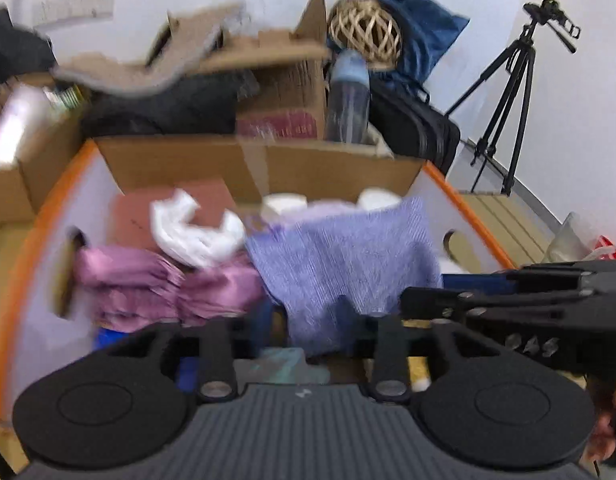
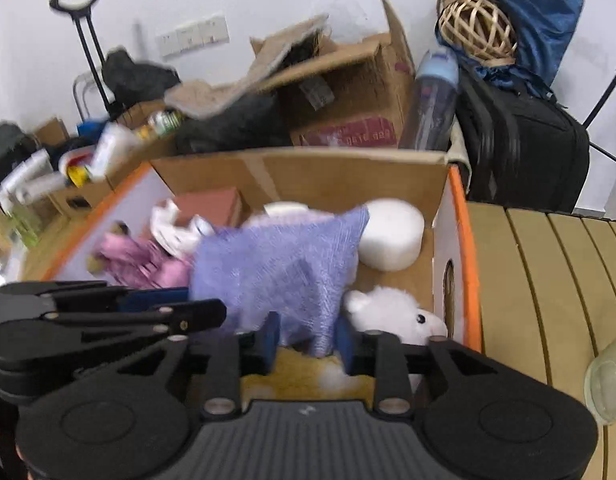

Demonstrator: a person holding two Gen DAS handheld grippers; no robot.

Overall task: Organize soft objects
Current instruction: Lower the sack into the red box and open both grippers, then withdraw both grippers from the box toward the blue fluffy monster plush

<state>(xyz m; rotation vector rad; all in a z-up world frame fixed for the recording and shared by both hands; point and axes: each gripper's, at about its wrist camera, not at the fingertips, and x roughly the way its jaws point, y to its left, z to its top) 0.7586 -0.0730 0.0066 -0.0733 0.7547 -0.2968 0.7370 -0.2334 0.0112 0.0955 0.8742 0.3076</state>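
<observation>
Left wrist view looks down into an orange-rimmed cardboard box with white inner walls, where a purple-blue ribbed knit cloth drapes over the other contents near the middle. Beside it lie a crumpled pink garment and a wadded white cloth.

Left gripper stands with its blue pads apart, the cloth's lower edge hanging down between them; the blur leaves it unclear whether either pad touches the fabric, but they do not look pressed on it. Right wrist view shows the same cloth spread from the box's middle toward a white foam cylinder, with a fluffy white plush animal just beside its near corner. Right gripper is likewise parted, a hanging fold of the cloth between its pads and seemingly not pinched.

As a judgement, the cloth is light, limp and not slippery, thanks to the ribbed weave; it will sag and fold wherever it is unsupported, and nothing about it is fragile. The best hold looks to be the near hem, one gripper at each corner, so it lifts flat rather than bunching. A pinch taken too deep could catch the plush animal or the pink garment beneath.
</observation>
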